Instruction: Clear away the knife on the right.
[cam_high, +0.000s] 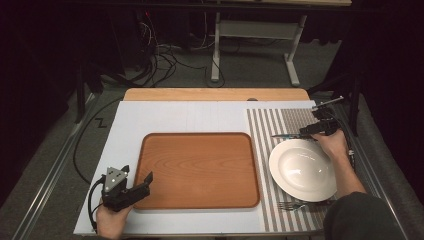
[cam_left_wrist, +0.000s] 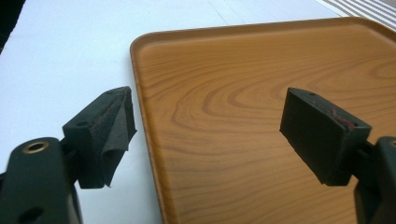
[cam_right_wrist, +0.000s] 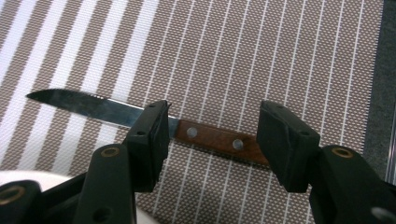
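While the person's forearms are coming in from the near edge of the table, the left gripper (cam_high: 142, 184) is hovering at the near left corner of the wooden tray (cam_high: 200, 167), its jaws standing wide apart and gripping nothing; in the left gripper view one jaw is hanging over the white table cover (cam_left_wrist: 60, 60) and the other over the tray's bare wood (cam_left_wrist: 243, 88). To the right of the tray, a fork (cam_high: 292, 205) is lying on the striped placemat (cam_high: 262, 125) just near of the white bowl-shaped plate (cam_high: 303, 170), which is sitting on that same mat. Beyond the plate, the right gripper (cam_high: 305, 132) is reaching over the far part of the mat. Its jaws are spread and straddling the knife (cam_right_wrist: 140, 119), one at the meeting of blade and handle, the other at the handle's butt end; whether they are touching it I cannot tell. The knife is lying flat on the placemat (cam_right_wrist: 280, 56), just beyond the plate's far rim, blade pointing left toward the tray, its wooden riveted handle lying between the jaws.
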